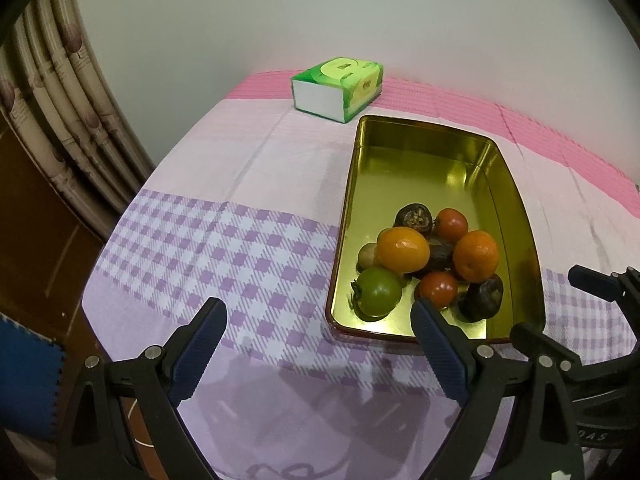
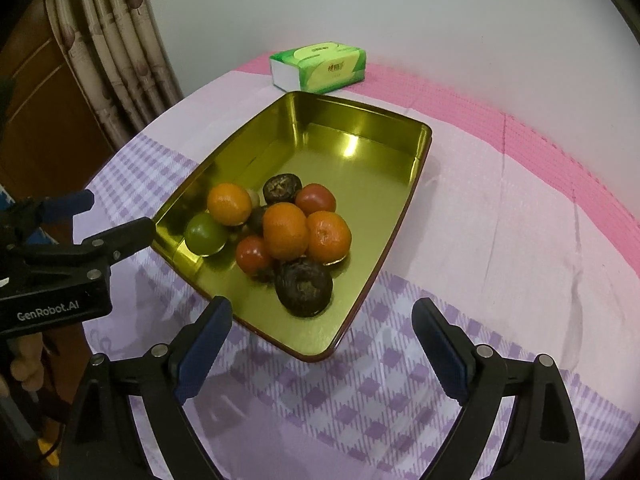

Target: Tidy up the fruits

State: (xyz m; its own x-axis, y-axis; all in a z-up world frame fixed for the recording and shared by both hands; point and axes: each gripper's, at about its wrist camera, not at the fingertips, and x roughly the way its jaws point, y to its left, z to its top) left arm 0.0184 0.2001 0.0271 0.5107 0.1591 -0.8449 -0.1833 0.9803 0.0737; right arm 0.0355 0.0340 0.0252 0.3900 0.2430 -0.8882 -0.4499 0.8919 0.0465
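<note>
A golden metal tray (image 1: 516, 200) (image 2: 224, 152) lies on the cloth-covered table with a heap of fruit at its near end. The heap holds oranges (image 1: 402, 250) (image 2: 285, 232), red tomatoes (image 1: 439, 289) (image 2: 254, 255), a green tomato (image 1: 378, 292) (image 2: 205, 234) and dark wrinkled fruits (image 1: 482, 298) (image 2: 305, 288). My left gripper (image 1: 316, 308) (image 2: 118, 212) hangs open at the tray's near left corner, holding nothing. Over the tray's near edge my right gripper (image 2: 323, 306) (image 1: 550, 304) stands open and empty, just short of the nearest dark fruit.
A green tissue pack (image 1: 340, 84) (image 2: 320, 68) sits beyond the tray's far end by the wall. The far half of the tray is bare. A curtain (image 1: 60, 100) hangs past the table's left edge. A hand (image 2: 24, 356) grips the left gripper's handle.
</note>
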